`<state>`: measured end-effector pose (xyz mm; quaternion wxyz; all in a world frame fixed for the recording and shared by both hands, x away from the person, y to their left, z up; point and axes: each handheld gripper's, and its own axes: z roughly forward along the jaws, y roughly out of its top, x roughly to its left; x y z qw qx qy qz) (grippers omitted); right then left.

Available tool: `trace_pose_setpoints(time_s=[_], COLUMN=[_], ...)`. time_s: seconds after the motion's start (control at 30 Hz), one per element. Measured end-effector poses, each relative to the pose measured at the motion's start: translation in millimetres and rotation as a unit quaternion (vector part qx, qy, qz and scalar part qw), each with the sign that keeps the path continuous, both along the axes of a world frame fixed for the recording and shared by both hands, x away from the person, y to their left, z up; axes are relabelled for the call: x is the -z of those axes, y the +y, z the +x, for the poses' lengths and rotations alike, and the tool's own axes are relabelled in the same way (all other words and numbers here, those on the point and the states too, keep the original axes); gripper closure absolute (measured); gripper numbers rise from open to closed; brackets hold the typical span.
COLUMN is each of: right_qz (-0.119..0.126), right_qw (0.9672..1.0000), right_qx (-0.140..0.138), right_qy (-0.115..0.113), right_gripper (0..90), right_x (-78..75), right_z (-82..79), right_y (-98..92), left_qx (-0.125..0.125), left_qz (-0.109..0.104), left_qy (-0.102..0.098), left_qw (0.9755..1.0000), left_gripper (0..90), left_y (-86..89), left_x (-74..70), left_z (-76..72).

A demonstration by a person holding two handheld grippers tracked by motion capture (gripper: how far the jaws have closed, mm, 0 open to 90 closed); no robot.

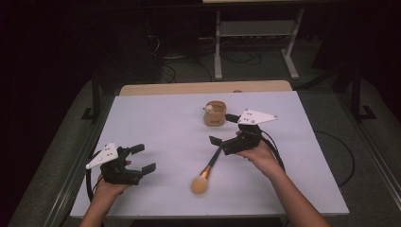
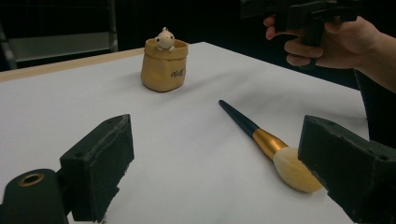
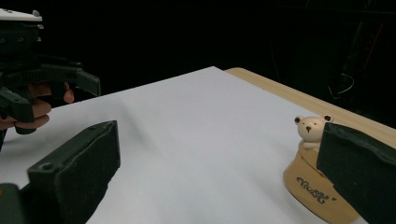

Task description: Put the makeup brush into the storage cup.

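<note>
White table [image 1: 156, 123], wooden strip along its far edge, dark floor and a metal frame beyond.

Left gripper [image 1: 142, 160] low at the near left corner of the table in the high view, held in a hand [image 1: 109, 188], grey plate on top, jaws spread wide and empty. In the left gripper view, same jaws wide apart [image 2: 205, 163], nothing between them but bare tabletop; brush head just beside the right-hand jaw, not clearly touching.

Right gripper [image 1: 224, 129] right of centre, held in a hand [image 1: 257, 153], jaws likewise wide apart and empty, one tip near the brush handle, the other just beside the pouch. In the right gripper view, jaws parted [image 3: 219, 163], right-hand jaw overlapping the pouch's side; contact impossible to tell.

Makeup brush [image 1: 206, 169] flat on the table near the front middle, dark handle pointing up toward the right gripper, gold ferrule, pale round bristle head toward the near edge. Seen in the left gripper view [image 2: 261, 140] lying diagonally, free of both grippers.

Small tan pouch [image 1: 213, 115] upright toward the far middle of the table, well apart from the brush head, lettering on its side [image 2: 163, 65].

Tiny pale bear figure [image 3: 311, 130] perched at the pouch's rim, also visible from the left gripper view [image 2: 164, 39].
</note>
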<state>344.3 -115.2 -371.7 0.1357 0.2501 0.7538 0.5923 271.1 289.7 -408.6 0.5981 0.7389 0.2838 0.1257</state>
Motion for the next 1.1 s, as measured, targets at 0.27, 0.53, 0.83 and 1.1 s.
trace_pose_setpoints(time_s=[0.27, 0.53, 0.83, 1.1], right_qz=[0.004, 0.007, 0.011, -0.014], right_qw=[1.0000, 0.9999, 0.9998, 0.9993], right_qx=[-0.004, -0.010, -0.016, -0.032], right_qy=[-0.001, -0.001, 0.001, 0.011], right_gripper=[0.0, 0.0, 0.0, 0.0], right_x=[-1.3, -2.9, -4.4, -1.7], right_z=[6.1, 10.9, 17.1, 17.8], right_y=[8.7, 19.4, 28.8, 28.3], left_qx=[-0.001, -0.001, 0.001, 0.001], left_qz=[-0.003, -0.004, -0.004, -0.002], left_qy=[0.003, 0.001, -0.001, -0.003], left_qw=[1.0000, 1.0000, 1.0000, 1.0000], left_gripper=[10.0, 10.0, 10.0, 10.0], left_y=[0.1, 0.4, 0.8, 1.8], left_x=[0.2, -0.1, -0.3, -1.1], left_z=[0.2, 0.3, 0.5, 0.5])
